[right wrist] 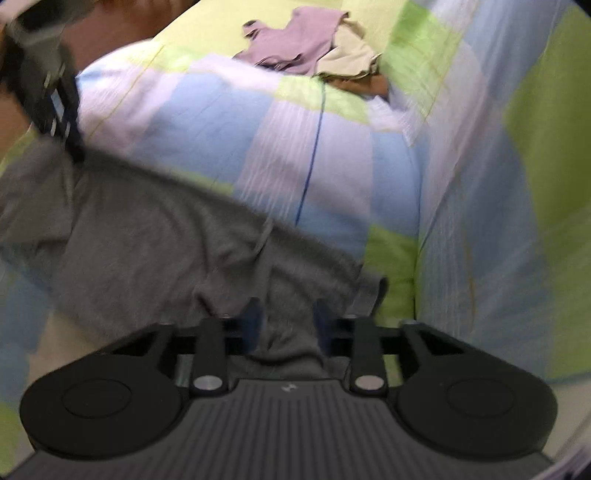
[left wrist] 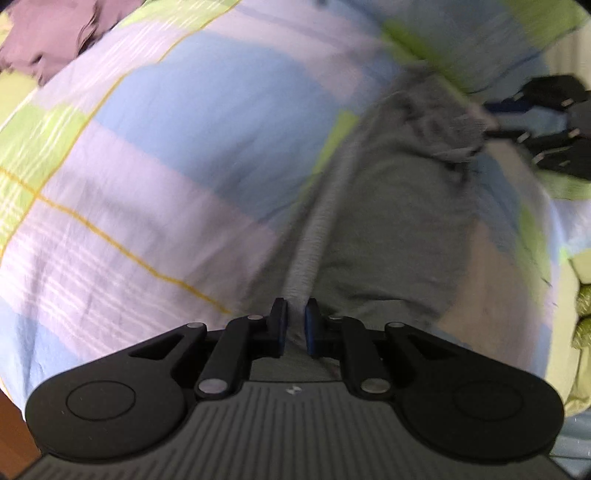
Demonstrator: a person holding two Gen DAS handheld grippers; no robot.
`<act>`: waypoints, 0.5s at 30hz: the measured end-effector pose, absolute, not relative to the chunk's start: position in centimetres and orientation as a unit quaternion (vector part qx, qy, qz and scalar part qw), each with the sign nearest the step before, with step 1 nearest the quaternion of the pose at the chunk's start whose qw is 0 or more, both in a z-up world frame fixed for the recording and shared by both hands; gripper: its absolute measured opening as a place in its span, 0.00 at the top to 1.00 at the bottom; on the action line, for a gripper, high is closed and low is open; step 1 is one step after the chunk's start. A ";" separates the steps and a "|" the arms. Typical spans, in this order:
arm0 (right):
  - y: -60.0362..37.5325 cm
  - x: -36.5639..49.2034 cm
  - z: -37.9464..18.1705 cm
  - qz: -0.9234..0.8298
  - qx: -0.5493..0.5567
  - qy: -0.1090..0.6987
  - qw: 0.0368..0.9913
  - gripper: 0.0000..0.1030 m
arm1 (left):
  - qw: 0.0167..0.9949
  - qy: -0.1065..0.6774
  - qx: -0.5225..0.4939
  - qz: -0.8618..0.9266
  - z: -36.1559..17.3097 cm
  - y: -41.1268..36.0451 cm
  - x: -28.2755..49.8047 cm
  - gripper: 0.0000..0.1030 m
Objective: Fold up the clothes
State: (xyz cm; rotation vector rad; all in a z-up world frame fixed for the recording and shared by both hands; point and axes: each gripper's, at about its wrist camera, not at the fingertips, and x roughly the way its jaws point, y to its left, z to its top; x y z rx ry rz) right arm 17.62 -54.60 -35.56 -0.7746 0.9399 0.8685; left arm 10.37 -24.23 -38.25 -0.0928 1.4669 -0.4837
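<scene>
Two hand-held grippers work one grey knit garment (right wrist: 147,240) spread on the checked pastel bedcover (left wrist: 166,147). Left hand-held gripper (left wrist: 294,325) pinches its ribbed edge; right hand-held gripper (right wrist: 286,325) has bunched cloth between parted jaws (grip unclear). Ahead of the right one lies a mauve top (right wrist: 291,37).

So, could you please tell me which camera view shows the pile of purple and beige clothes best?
The right wrist view: the pile of purple and beige clothes lies whole on the checked bedcover, both colours plain. The left wrist view shows only a purple part cut off at its top left corner.
</scene>
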 end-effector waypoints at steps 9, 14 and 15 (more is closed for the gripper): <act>-53.2 15.9 -38.5 0.475 -0.402 0.407 0.668 0.97 | 0.705 0.679 -0.035 -0.203 -40.6 -25.9 10.6 0.82; -55.8 19.9 -36.4 0.389 -0.274 0.424 0.771 0.98 | 0.705 0.679 -0.034 -0.199 -41.6 -26.0 11.0 0.82; -56.2 21.0 -36.5 0.357 -0.248 0.437 0.788 0.97 | 0.705 0.679 -0.033 -0.200 -41.8 -26.0 11.1 0.82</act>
